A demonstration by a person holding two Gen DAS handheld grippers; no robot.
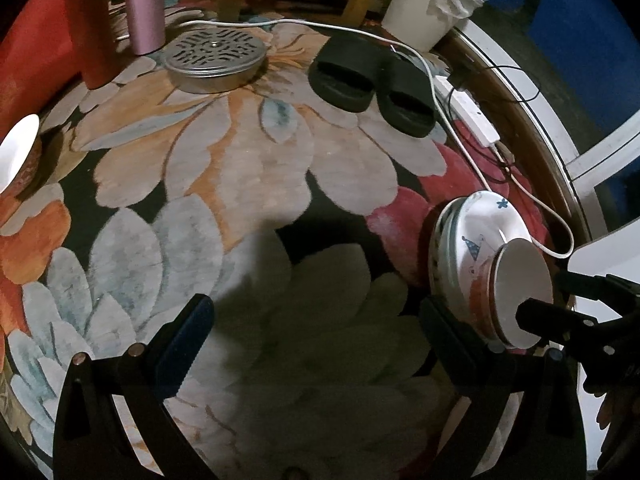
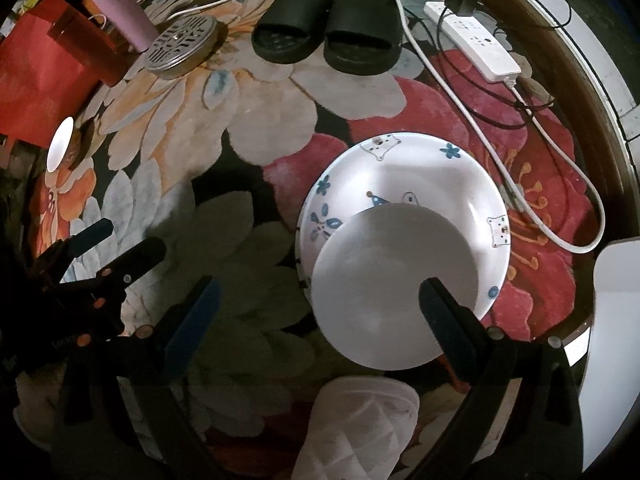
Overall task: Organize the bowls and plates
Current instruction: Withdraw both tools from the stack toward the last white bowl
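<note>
A white bowl with blue flower and bear drawings (image 2: 424,184) sits on the floral carpet, on top of other dishes whose rims show in the left wrist view (image 1: 440,248). A smaller plain white bowl (image 2: 392,288) rests tilted inside it, also in the left wrist view (image 1: 520,292). My right gripper (image 2: 320,312) is open, its right finger (image 2: 448,320) over the small bowl's rim. It shows in the left wrist view (image 1: 560,320) at the small bowl. My left gripper (image 1: 316,332) is open and empty over bare carpet, left of the stack. Another bowl (image 1: 18,156) stands at the far left.
A round perforated metal tin (image 1: 216,60), a pair of black slippers (image 1: 372,80), a pink tumbler (image 1: 144,4) and red boxes (image 1: 40,52) lie at the back. A white power strip (image 2: 476,44) and cables (image 2: 460,100) run right of the stack. A white slipper (image 2: 356,428) lies near.
</note>
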